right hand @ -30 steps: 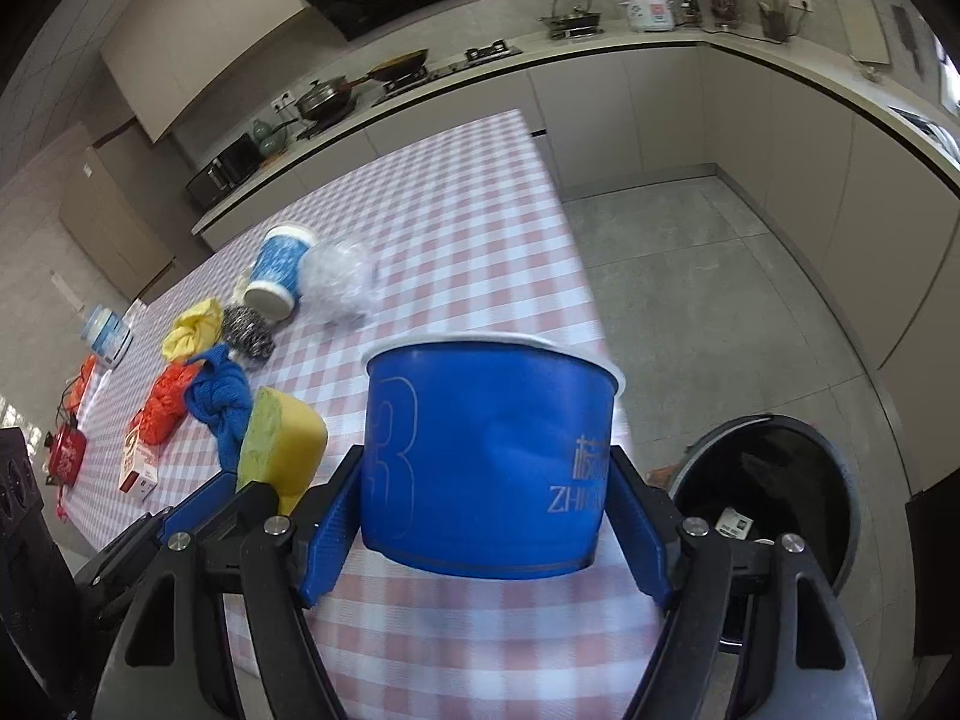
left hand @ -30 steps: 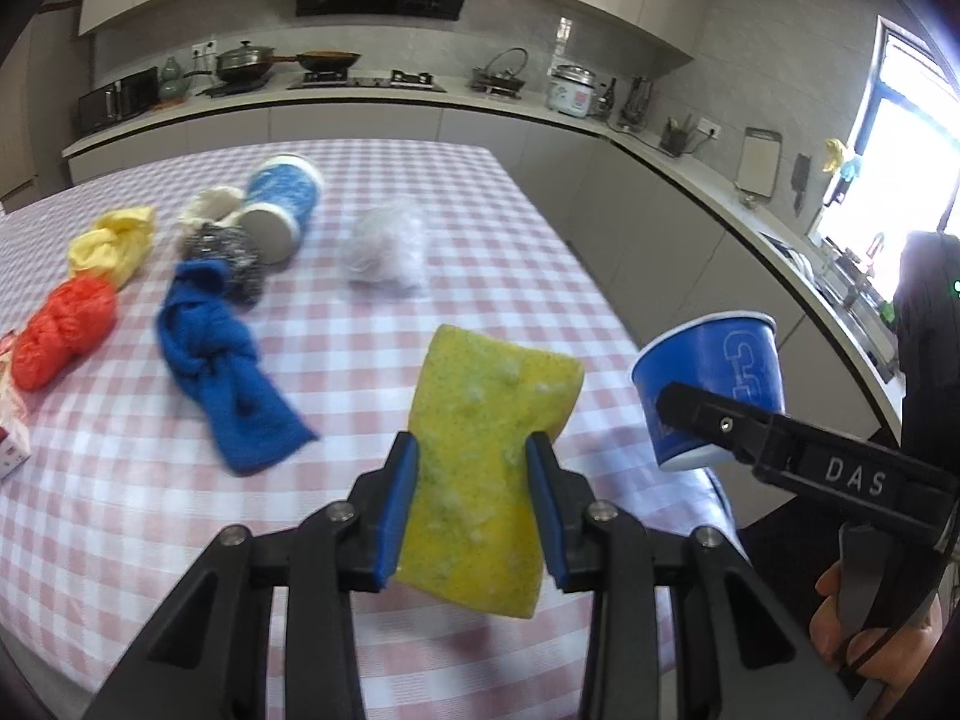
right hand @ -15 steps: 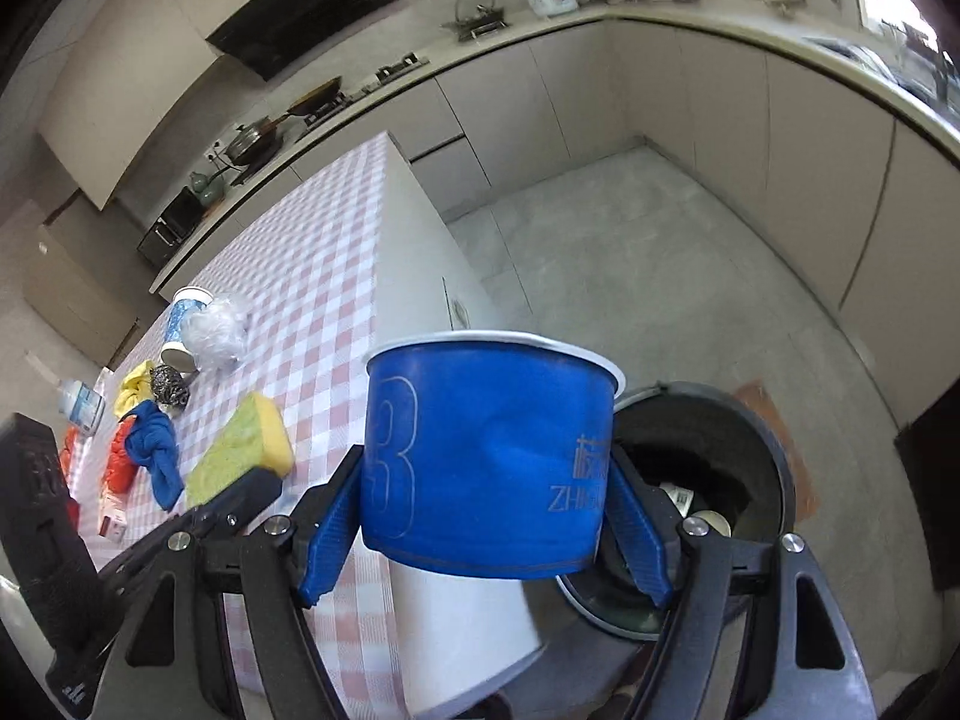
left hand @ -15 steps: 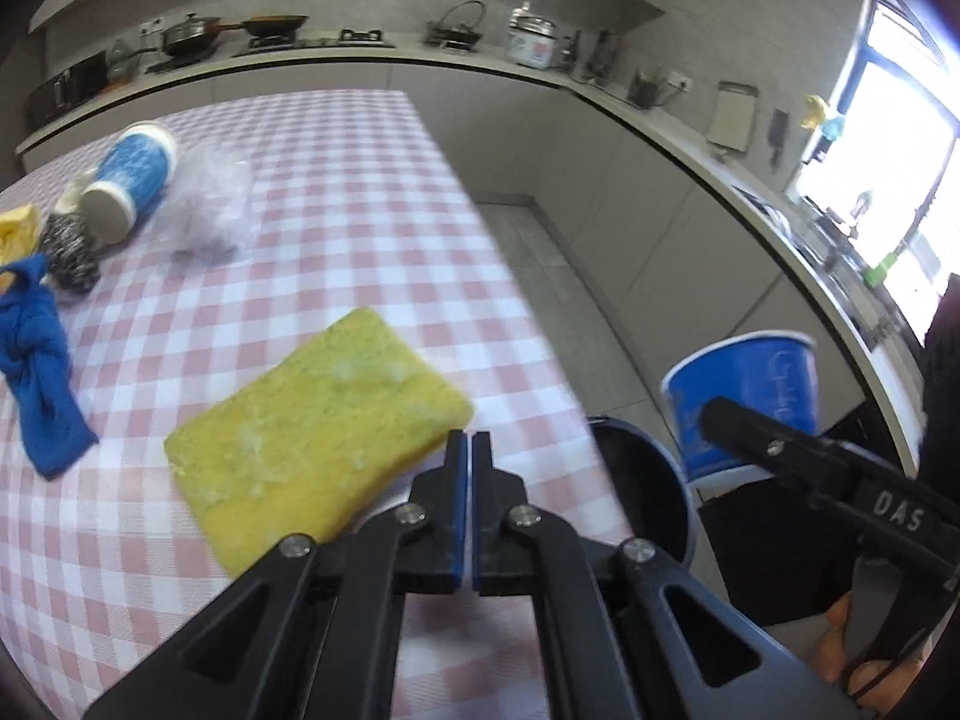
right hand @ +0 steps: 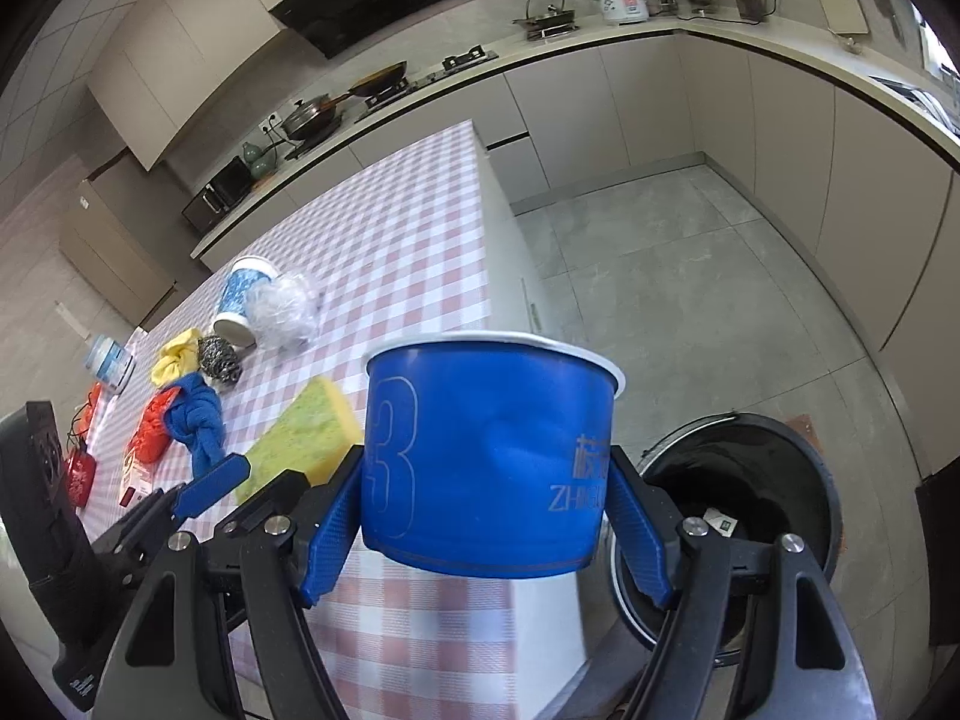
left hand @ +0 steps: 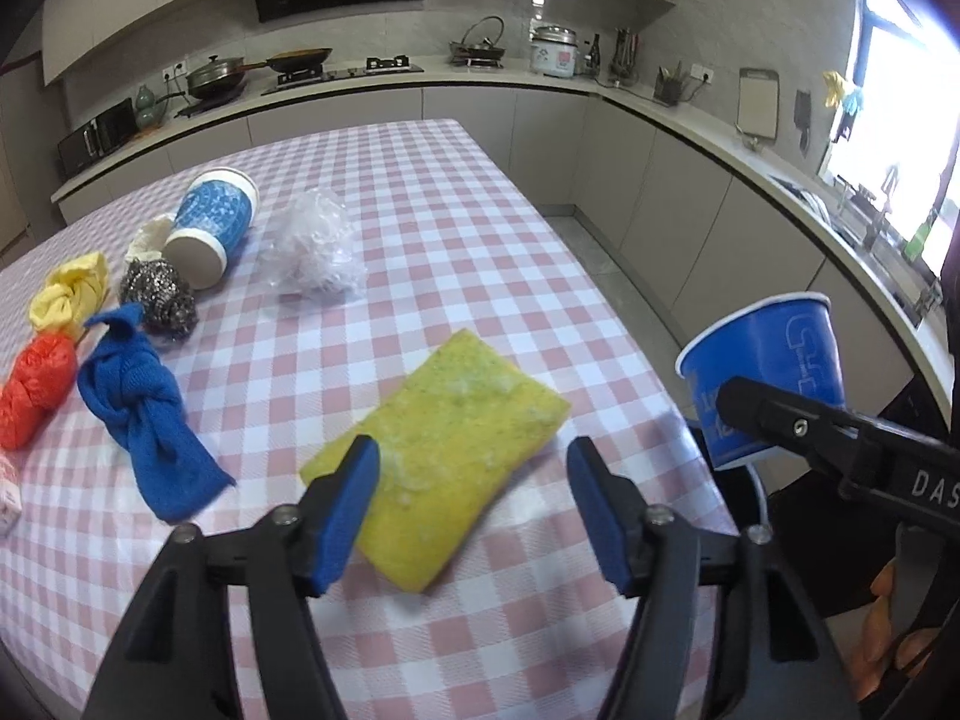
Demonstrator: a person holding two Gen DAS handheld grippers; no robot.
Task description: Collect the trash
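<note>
Left gripper (left hand: pixel 474 507) jaws opening above yellow sponge (left hand: pixel 447 453) on table (left hand: pixel 420 210); right gripper (right hand: pixel 483 531) clamping blue cup (right hand: pixel 489 462)

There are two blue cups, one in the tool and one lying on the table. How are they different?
The held blue cup is plain dark blue with pale lettering; the table cup has a speckled blue-and-white pattern. The held cup sits rim up, squeezed and dented between the right tool pads, near the trash bin; the table cup lies on its side beside the crumpled plastic. The held cup looks wider and squatter. Both have white rims.
</note>
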